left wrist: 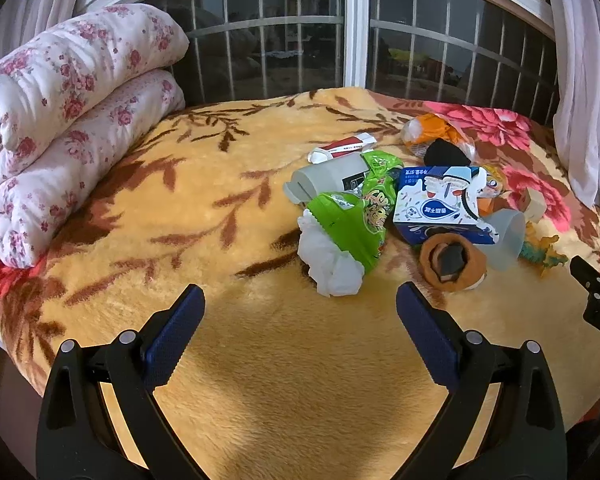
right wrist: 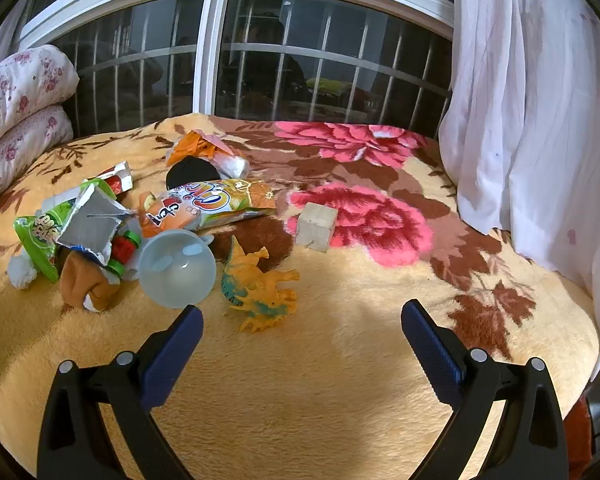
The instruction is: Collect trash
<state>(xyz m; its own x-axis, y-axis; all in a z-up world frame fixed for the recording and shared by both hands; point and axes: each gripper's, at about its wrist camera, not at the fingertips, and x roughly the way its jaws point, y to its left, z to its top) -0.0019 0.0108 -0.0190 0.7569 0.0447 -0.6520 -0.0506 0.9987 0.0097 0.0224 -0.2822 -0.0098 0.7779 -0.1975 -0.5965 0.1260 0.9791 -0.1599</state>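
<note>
A pile of trash lies on the bed. In the left wrist view I see a crumpled white tissue (left wrist: pixel 330 262), a green snack bag (left wrist: pixel 356 216), a blue and white carton (left wrist: pixel 436 204), a grey cup (left wrist: pixel 328 178) and a red and white wrapper (left wrist: pixel 344 146). My left gripper (left wrist: pixel 300 304) is open and empty, just short of the tissue. In the right wrist view I see an orange snack bag (right wrist: pixel 208 208), the torn carton (right wrist: pixel 90 222) and a clear plastic cup (right wrist: pixel 178 268). My right gripper (right wrist: pixel 302 320) is open and empty, near an orange toy dinosaur (right wrist: pixel 260 288).
The bed has a yellow floral blanket (left wrist: pixel 260 360). A folded floral quilt (left wrist: pixel 60 120) lies at the far left. A wooden block (right wrist: pixel 316 222), a brown sock (left wrist: pixel 452 260) and a black sock (left wrist: pixel 446 154) lie among the trash. A barred window (right wrist: pixel 260 60) and a white curtain (right wrist: pixel 540 120) stand behind.
</note>
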